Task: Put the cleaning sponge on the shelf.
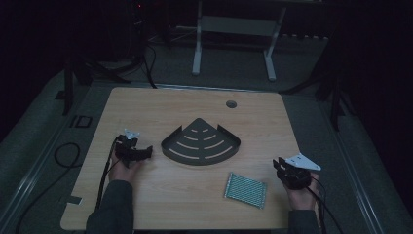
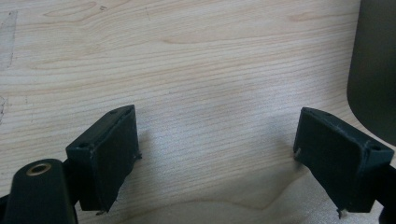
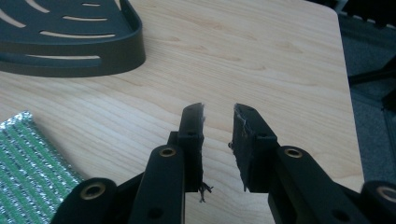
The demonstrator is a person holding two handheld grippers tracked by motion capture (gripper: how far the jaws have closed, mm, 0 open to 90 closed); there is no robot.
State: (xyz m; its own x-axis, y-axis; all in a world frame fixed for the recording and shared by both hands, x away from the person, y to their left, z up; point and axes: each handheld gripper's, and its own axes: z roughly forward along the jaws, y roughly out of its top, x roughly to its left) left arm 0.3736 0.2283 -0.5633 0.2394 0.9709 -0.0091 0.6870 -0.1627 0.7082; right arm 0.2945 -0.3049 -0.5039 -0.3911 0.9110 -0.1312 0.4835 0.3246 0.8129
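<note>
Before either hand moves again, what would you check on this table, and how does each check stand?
1. Left gripper jaws apart with nothing between them: ok.
2. Right gripper jaws hold nothing, a narrow gap between them: ok.
3. Green scouring pad lies flat on the wooden table, apart from both grippers: ok.
4. Black corner shelf tray sits flat at the table's middle, nothing in it: ok.
5. Pad sits between the right gripper and the tray: ok.
6. Cables trailing from the grippers free of snags: cannot tell.
</note>
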